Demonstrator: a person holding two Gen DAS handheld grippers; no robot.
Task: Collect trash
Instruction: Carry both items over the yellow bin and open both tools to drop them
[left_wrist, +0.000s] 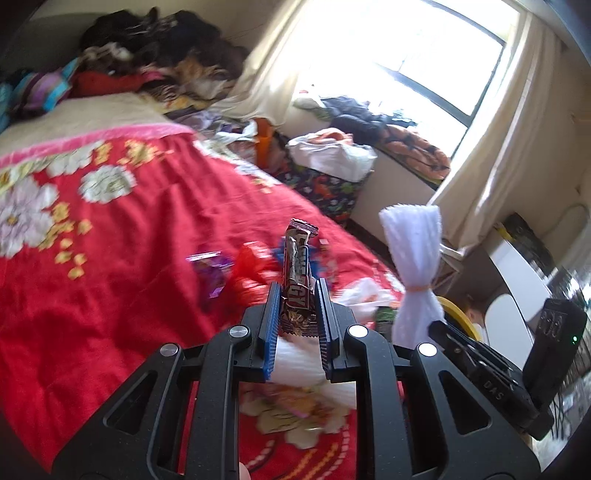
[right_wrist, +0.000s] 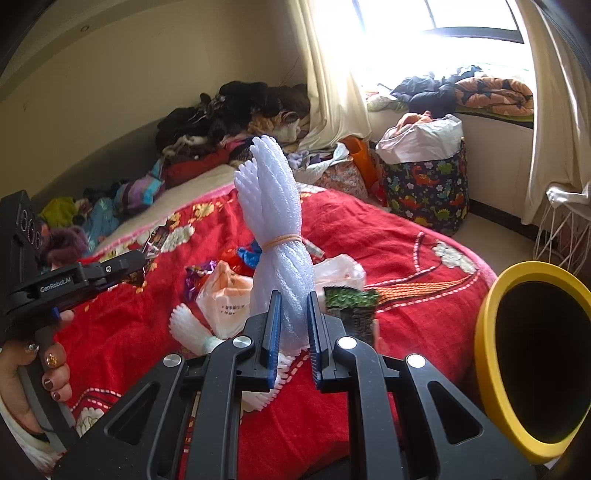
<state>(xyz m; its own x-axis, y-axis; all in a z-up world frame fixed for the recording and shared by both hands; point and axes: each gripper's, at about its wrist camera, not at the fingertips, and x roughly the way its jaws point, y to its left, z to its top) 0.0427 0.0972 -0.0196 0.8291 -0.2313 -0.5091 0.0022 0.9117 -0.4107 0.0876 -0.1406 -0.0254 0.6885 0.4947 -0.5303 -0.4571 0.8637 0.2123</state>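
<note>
While the left gripper (left_wrist: 295, 314) is clamped on a brown snack bar wrapper (left_wrist: 297, 269) that stands up between its blue pads, the right gripper (right_wrist: 293, 332) is closed on the lower end of a bundle of white foam netting (right_wrist: 275, 218) tied with a rubber band, so two pieces of rubbish are picked up and neither is binned yet. Both are held off the red bedspread (right_wrist: 388, 251). More waits on it: a purple foil wrapper (right_wrist: 199, 275), a red and blue scrap (left_wrist: 255, 262), a pale plastic bag (right_wrist: 225, 299), a green packet (right_wrist: 351, 299) and a second foam piece (right_wrist: 188, 326) just under the right gripper, all close together near the bed's edge. The yellow-rimmed bin (right_wrist: 487, 332) gapes just beside the right gripper, off the edge, with clear air between; I judge that drop short and unobstructed. The left gripper has to cross over the pile and past the right one, so they could collide
</note>
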